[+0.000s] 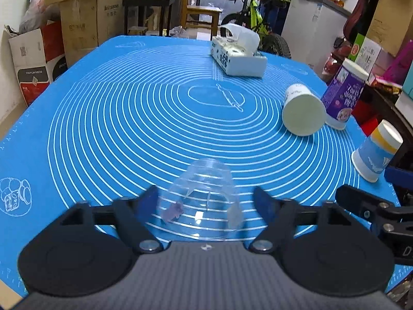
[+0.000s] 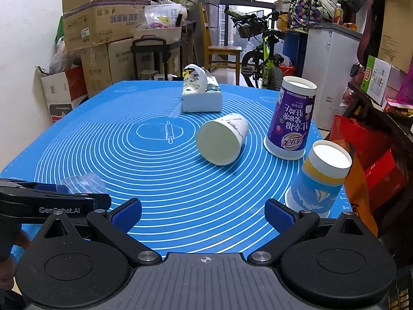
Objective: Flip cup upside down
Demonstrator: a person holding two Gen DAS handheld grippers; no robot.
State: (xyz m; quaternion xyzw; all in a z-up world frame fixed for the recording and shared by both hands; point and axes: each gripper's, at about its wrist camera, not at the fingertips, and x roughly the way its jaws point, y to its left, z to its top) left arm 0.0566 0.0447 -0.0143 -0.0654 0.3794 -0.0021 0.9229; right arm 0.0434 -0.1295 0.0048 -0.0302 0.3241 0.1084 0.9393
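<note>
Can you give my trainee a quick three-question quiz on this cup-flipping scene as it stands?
1. True or false: the left gripper has its jaws shut tight on the clear plastic cup.
2. Which cup lies on its side on the blue mat? A) purple cup B) white paper cup C) blue-and-yellow cup
3. What white item sits at the mat's far end?

Key:
1. False; the jaws stand open either side of it.
2. B
3. The tissue box.
</note>
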